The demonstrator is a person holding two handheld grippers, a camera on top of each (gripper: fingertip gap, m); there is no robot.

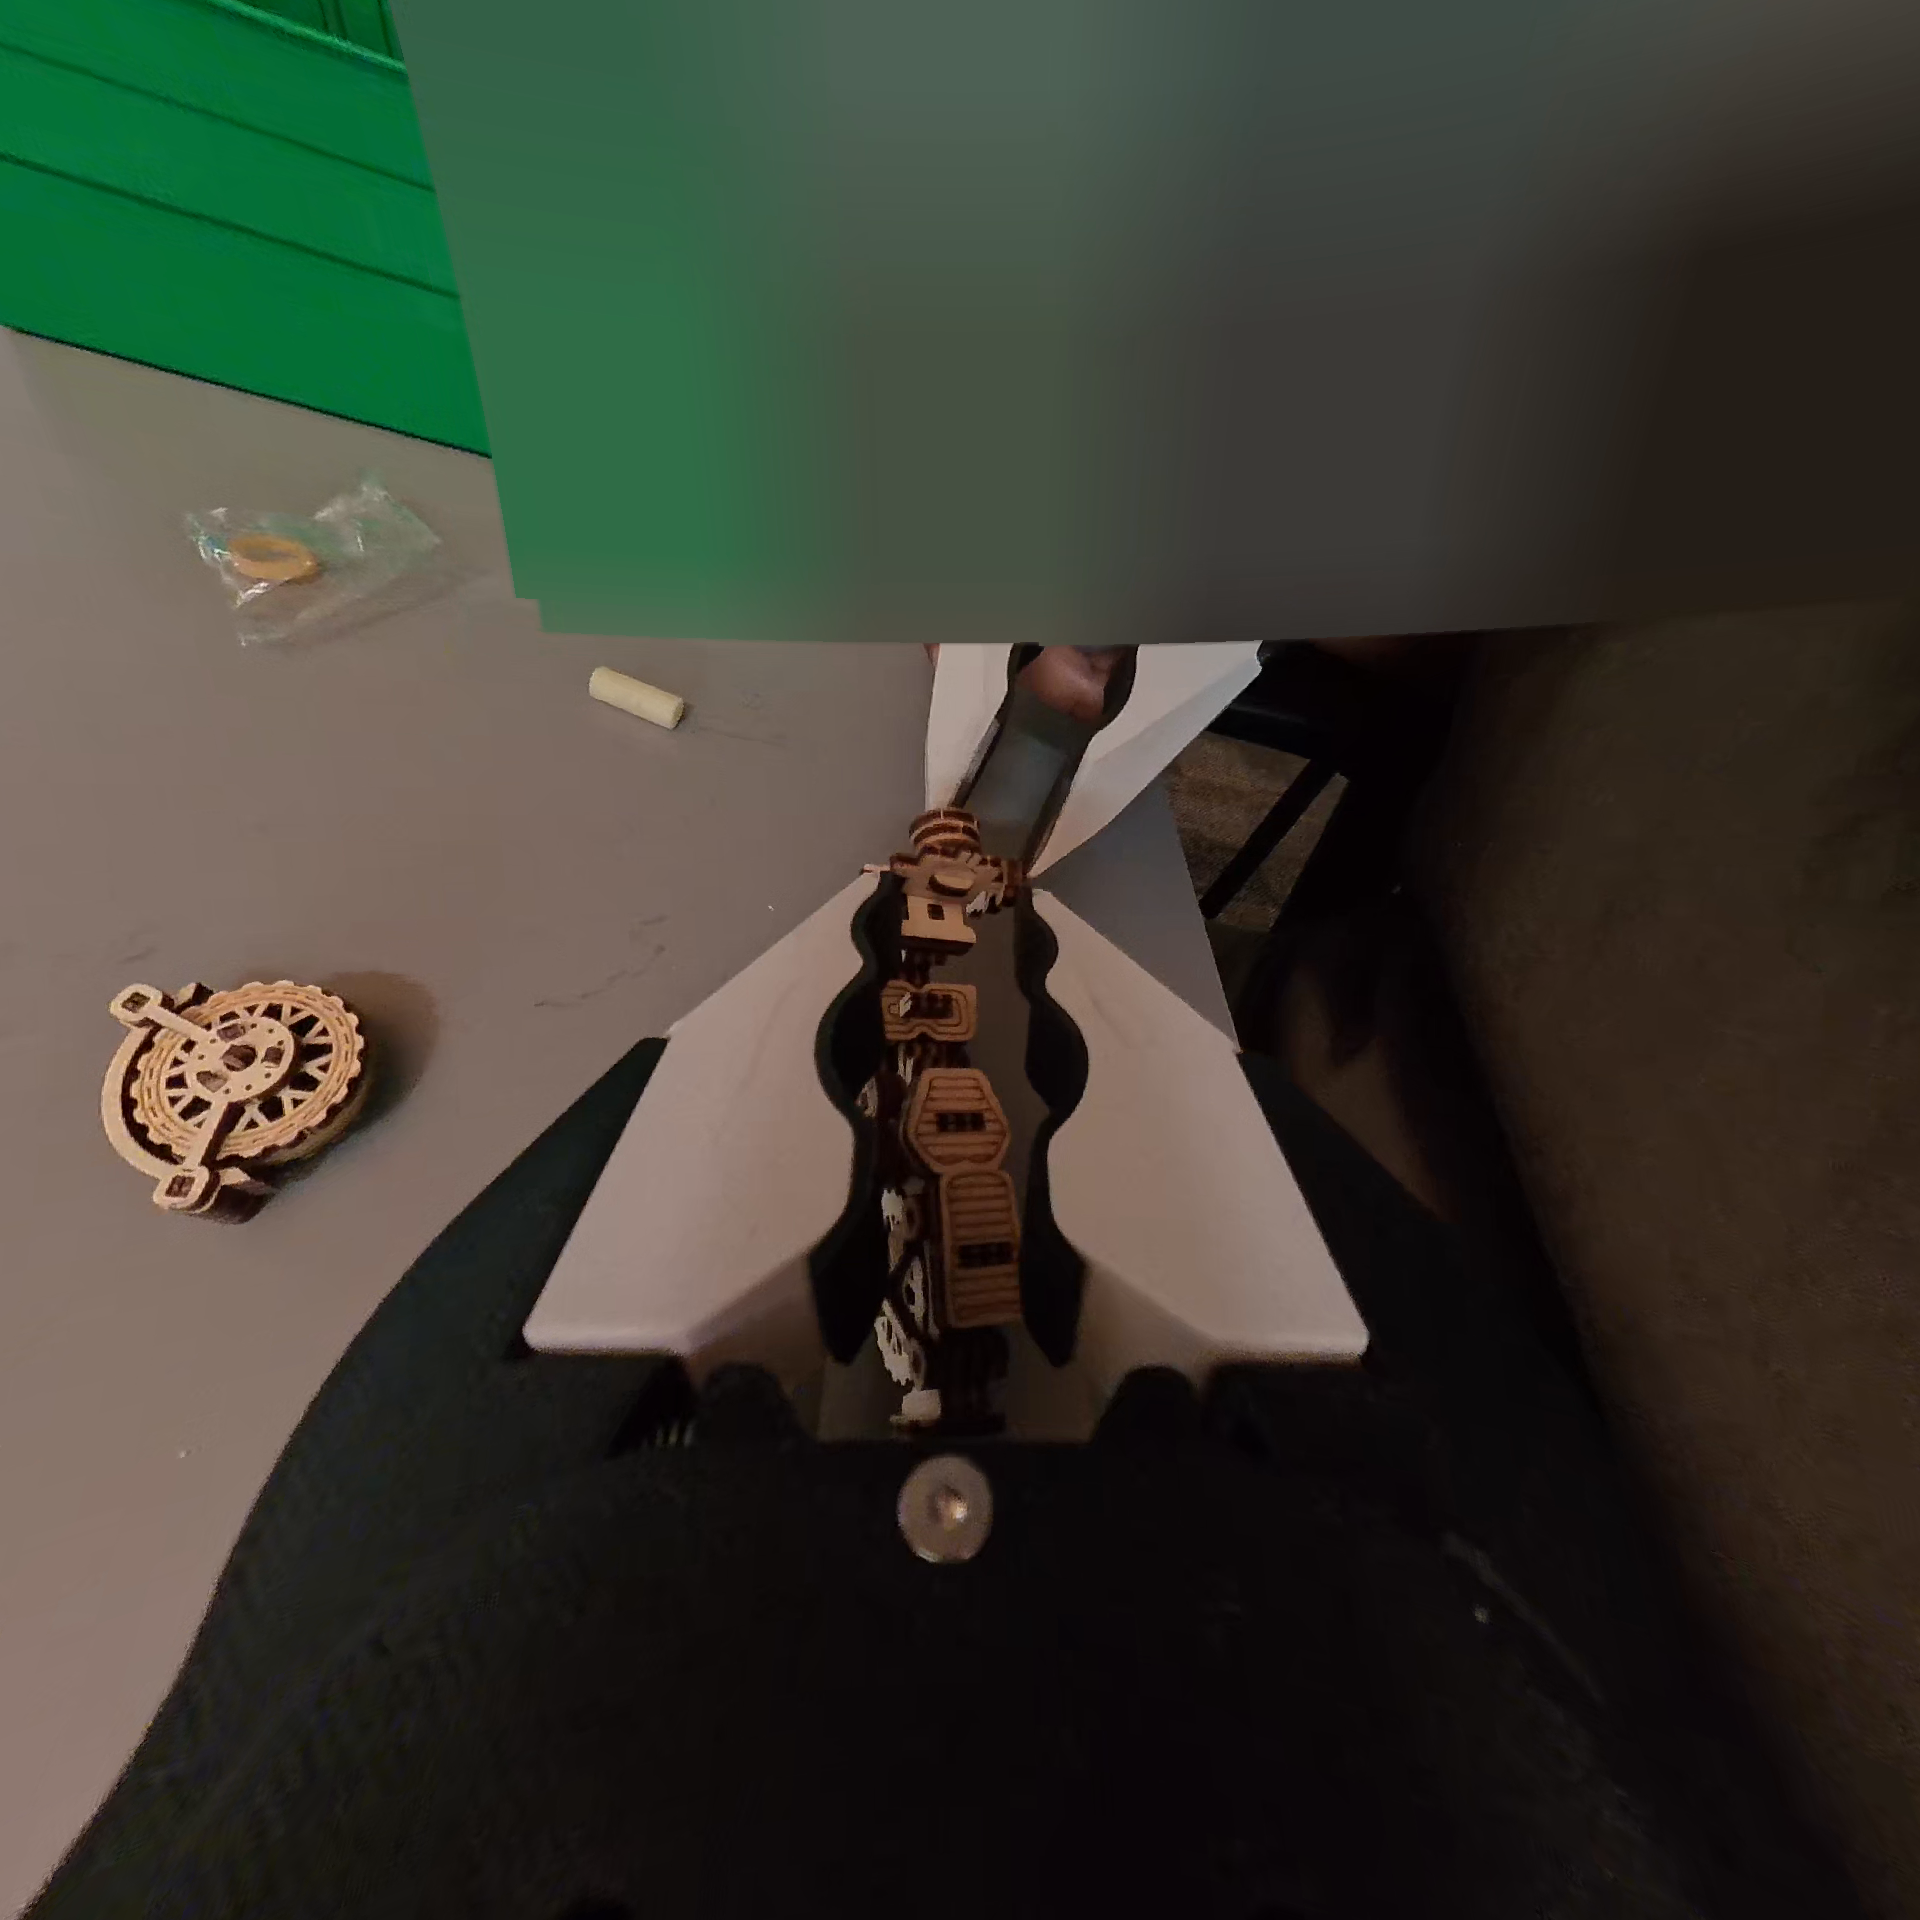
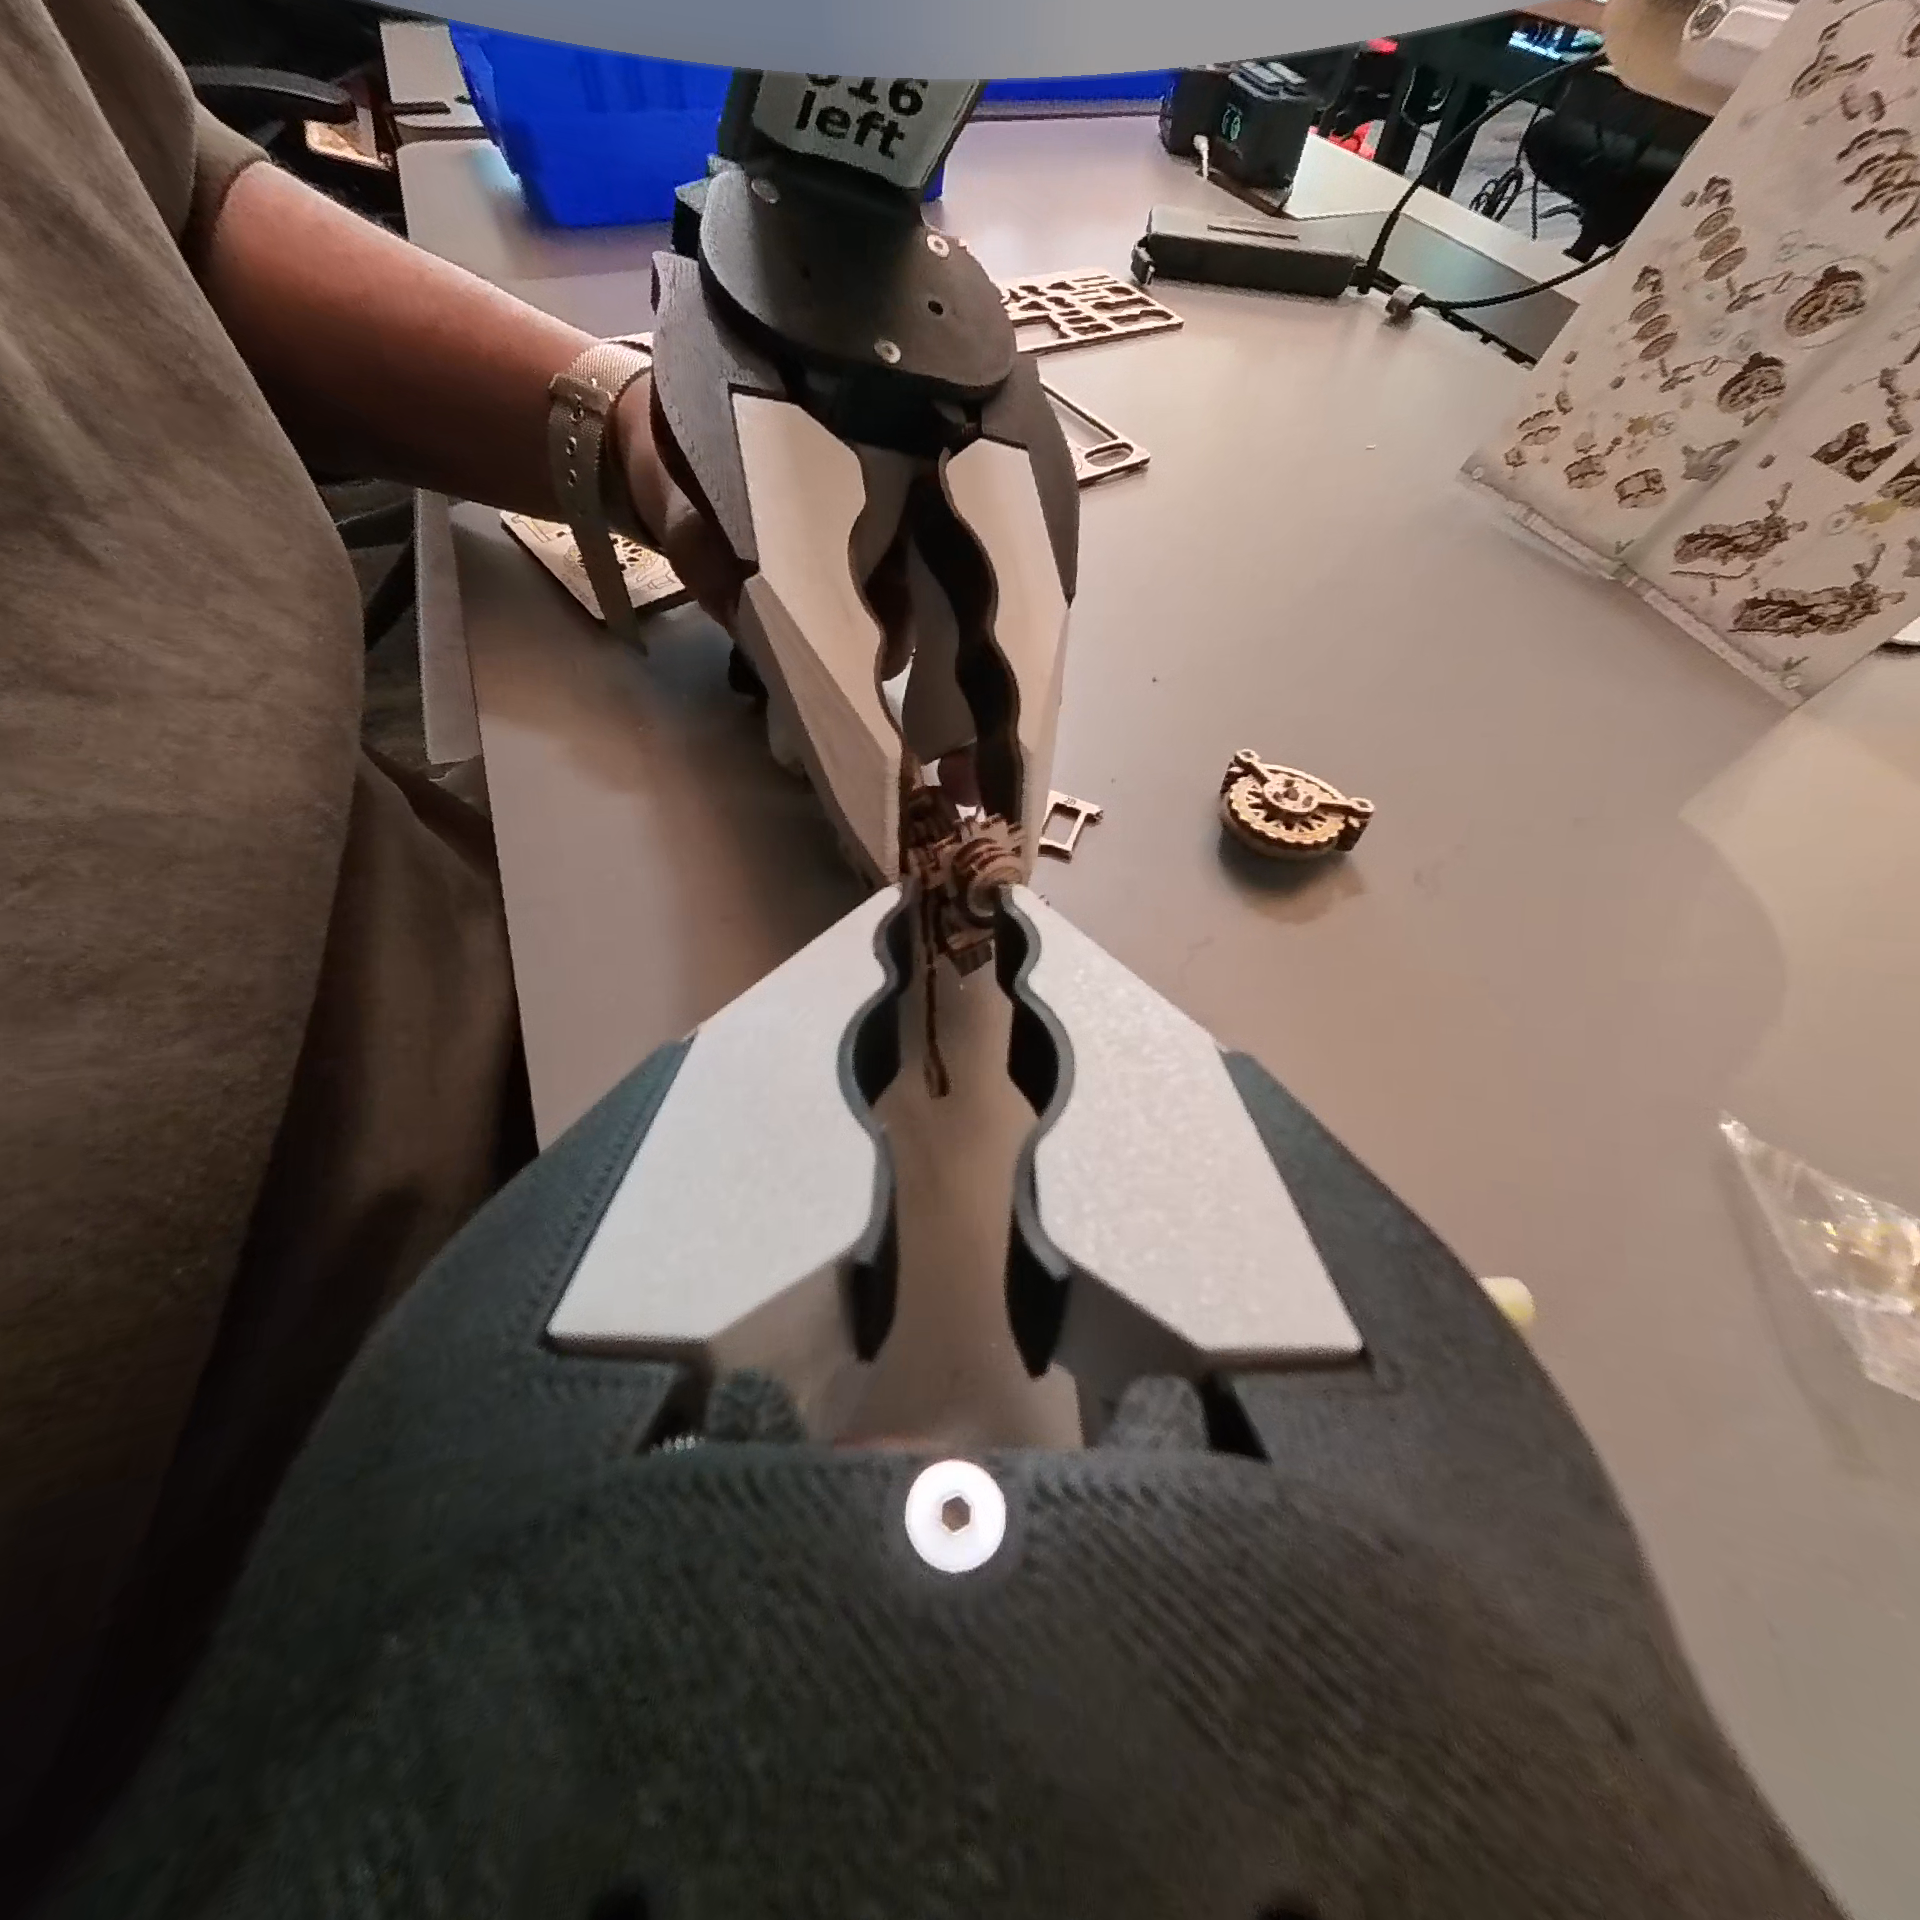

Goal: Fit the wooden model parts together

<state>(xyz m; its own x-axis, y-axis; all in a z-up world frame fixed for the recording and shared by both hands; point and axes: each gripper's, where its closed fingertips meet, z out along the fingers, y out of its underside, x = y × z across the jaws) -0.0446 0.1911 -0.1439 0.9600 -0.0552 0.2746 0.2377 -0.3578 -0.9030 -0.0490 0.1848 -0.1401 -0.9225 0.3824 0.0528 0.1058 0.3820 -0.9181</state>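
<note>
My left gripper (image 1: 945, 883) is shut on a long wooden model strip (image 1: 961, 1132) that lies along the gap between its fingers, above the grey table's (image 1: 520, 935) edge. A small wooden gear part (image 1: 943, 836) sits at the strip's far end. My right gripper (image 2: 948, 909) meets it tip to tip and is shut on that gear part (image 2: 971, 868). In the right wrist view the left gripper (image 2: 951, 831) comes down from above, held by a hand. In the left wrist view the right gripper (image 1: 1003, 831) shows just beyond the tips.
A wooden wheel assembly (image 1: 234, 1091) (image 2: 1294, 816) lies on the table. Nearby are a clear bag with a rubber band (image 1: 301, 556), a cream cylinder (image 1: 636, 696), a small wooden frame piece (image 2: 1065, 821), punched-out wooden sheets (image 2: 1081, 312) and a printed instruction sheet (image 2: 1766, 416). Left and right tips are no more than a few centimetres apart. Left tips and right tips are each some 12 cm from the cream cylinder (image 1: 636, 696).
</note>
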